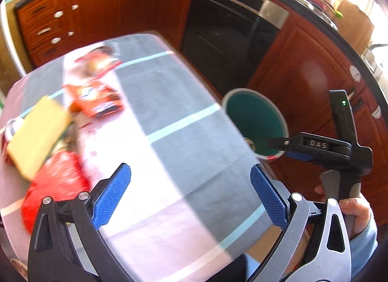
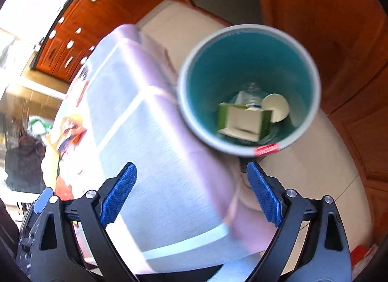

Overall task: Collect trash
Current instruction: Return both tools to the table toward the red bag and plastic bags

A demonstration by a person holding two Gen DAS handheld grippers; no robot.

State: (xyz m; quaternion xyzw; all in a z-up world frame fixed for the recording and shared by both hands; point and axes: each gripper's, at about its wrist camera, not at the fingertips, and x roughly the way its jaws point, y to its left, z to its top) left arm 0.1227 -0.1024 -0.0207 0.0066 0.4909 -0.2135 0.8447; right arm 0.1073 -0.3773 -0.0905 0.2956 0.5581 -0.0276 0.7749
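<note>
Left wrist view: left hand-held gripper (image 1: 190,194) with jaws spread wide, nothing between the blue pads (image 1: 111,194). Below it, the bench (image 1: 184,102) under a grey cloth with pale stripes. Trash lies at the left side of the bench, blurred: an orange-red snack wrapper (image 1: 97,99), a red plastic bag (image 1: 57,182) nearer, a yellow flat piece (image 1: 36,136) between them toward the left edge, and a can (image 1: 11,128) partly hidden behind that piece. Another red wrapper (image 1: 97,60) sits farther back. Off the bench's right edge stands a round bin (image 1: 254,122), teal inside with a pale rim. The right hand-held gripper (image 1: 281,145) reaches over the bin's near rim, held by a hand (image 1: 356,209) in a light blue sleeve. Wooden cabinets (image 1: 101,15) and a dark oven door (image 1: 225,39) run along the far side.

Right wrist view: the right hand-held gripper also stands wide apart and empty, pads (image 2: 118,194) over the bench corner. The bin sits just beyond, beside the bench, on a pale floor (image 2: 315,173). At its bottom lie a green-and-white carton (image 2: 245,122), a white round lid or cup (image 2: 276,107) touching it on the right, and something clear behind, too blurred to name. A red tag (image 2: 266,149) marks the near rim.
</note>
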